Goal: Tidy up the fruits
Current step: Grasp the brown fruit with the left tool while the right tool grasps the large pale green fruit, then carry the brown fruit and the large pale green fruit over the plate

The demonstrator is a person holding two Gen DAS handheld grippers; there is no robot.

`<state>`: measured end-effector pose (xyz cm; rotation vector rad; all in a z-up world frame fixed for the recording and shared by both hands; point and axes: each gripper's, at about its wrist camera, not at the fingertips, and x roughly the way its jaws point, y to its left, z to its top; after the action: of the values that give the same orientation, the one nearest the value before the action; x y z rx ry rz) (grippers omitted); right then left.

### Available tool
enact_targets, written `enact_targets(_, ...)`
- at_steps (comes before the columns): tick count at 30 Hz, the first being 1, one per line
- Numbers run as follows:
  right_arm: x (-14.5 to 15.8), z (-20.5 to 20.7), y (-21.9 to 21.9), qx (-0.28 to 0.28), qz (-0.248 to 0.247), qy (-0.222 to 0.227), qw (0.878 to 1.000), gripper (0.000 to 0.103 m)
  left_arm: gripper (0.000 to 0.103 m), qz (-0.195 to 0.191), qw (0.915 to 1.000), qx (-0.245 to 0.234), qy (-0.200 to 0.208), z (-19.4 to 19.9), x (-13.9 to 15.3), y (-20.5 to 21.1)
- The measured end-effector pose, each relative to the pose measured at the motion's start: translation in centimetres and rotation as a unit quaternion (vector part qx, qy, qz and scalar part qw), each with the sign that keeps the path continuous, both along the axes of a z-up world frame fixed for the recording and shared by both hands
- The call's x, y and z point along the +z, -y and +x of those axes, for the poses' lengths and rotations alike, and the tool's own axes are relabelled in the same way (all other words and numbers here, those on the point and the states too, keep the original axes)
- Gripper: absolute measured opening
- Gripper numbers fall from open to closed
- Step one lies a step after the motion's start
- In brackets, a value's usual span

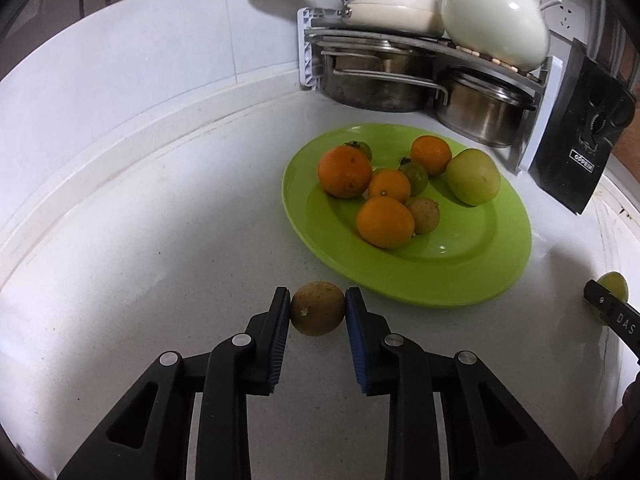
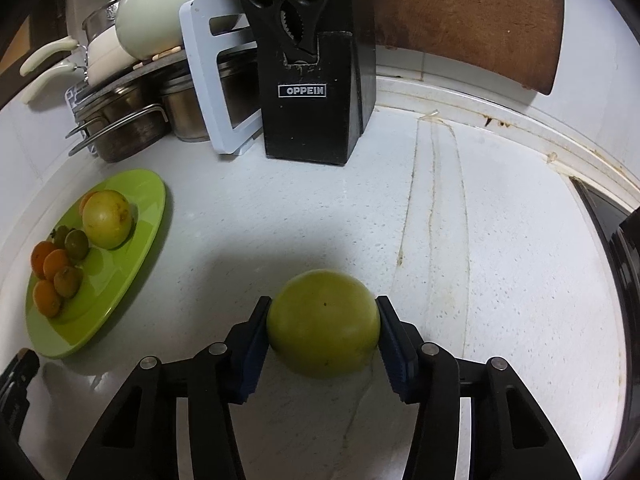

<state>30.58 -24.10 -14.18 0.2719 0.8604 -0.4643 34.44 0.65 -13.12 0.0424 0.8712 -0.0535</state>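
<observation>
My left gripper (image 1: 317, 300) is shut on a small round brown fruit (image 1: 317, 309), just before the near rim of the green plate (image 1: 460, 280). The plate holds several oranges (image 1: 345, 172), small green fruits (image 1: 414, 177), a brown fruit (image 1: 424, 215) and a large yellow-green fruit (image 1: 473, 176). My right gripper (image 2: 323, 308) is shut on a large green fruit (image 2: 323, 328) over the white counter, right of the plate (image 2: 100, 292). That fruit and a right finger show at the right edge of the left wrist view (image 1: 612, 288).
A rack with steel pots (image 1: 384, 80) and cream cookware (image 1: 496, 20) stands behind the plate. A black knife block (image 2: 308, 92) with scissors stands beside it. A brown board (image 2: 480, 16) leans on the wall. A dark sink edge (image 2: 616, 248) lies at right.
</observation>
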Motion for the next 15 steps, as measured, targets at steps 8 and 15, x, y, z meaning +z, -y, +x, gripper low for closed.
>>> enact_targets(8, 1.1, -0.6, -1.0, 0.045, 0.017, 0.022, 0.999, 0.051, 0.028, -0.004, 0.9995, -0.024, 0.021, -1.1, 1.3, 0.0)
enact_targets(15, 2.9, -1.1, -2.6, 0.088, 0.024, 0.044, 0.995, 0.051, 0.028, -0.012, 0.9987, -0.036, 0.034, -2.4, 2.8, -0.7)
